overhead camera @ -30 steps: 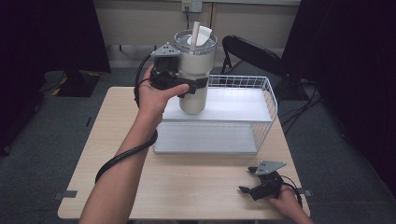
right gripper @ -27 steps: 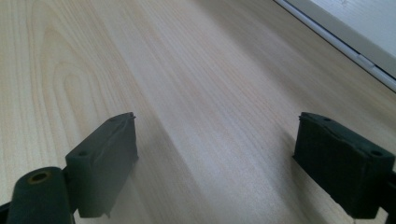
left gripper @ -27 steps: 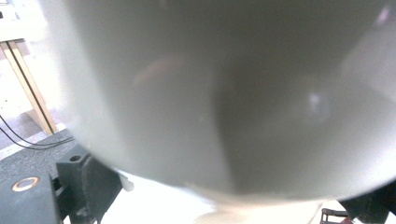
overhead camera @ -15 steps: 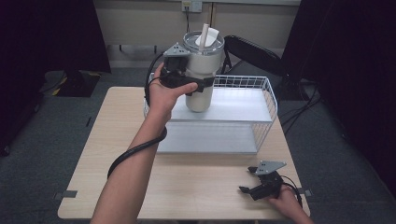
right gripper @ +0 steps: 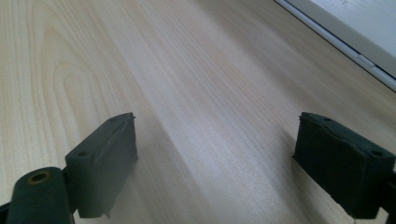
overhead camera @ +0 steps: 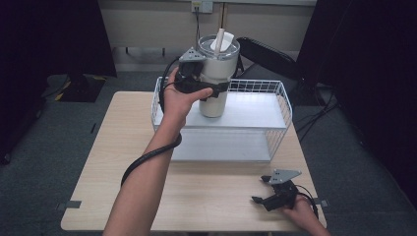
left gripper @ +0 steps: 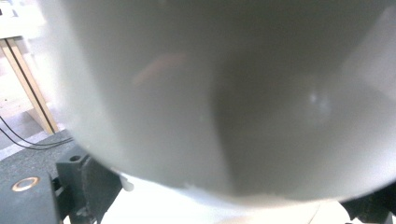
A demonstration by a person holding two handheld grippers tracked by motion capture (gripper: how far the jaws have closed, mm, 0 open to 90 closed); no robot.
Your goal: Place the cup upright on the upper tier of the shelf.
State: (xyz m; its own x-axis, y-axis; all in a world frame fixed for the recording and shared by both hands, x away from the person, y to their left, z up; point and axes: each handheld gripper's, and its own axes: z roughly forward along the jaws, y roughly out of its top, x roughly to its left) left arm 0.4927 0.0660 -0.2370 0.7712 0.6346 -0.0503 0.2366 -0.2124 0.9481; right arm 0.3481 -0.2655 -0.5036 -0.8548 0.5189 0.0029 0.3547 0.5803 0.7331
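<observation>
While left tongs [overhead camera: 216, 88] clamp the white tumbler [overhead camera: 216, 73] above the wire basket [overhead camera: 275, 93], right tongs [overhead camera: 261, 189] wide over table [overhead camera: 123, 162]

The tumbler [overhead camera: 216, 83] has a smooth, pale cream body with a soft satin sheen, seen close up as an even, faintly glossy wall [left gripper: 224, 93], under a clear plastic lid [overhead camera: 219, 48]. The basket [overhead camera: 282, 105] is thin white-coated wire over a flat, matt white floor. The bench [overhead camera: 123, 162] is light wood-grain laminate, smooth and low in gloss [right gripper: 177, 70], and the right tongs [right gripper: 231, 163] look like matt black plastic with slightly rough faces.
</observation>
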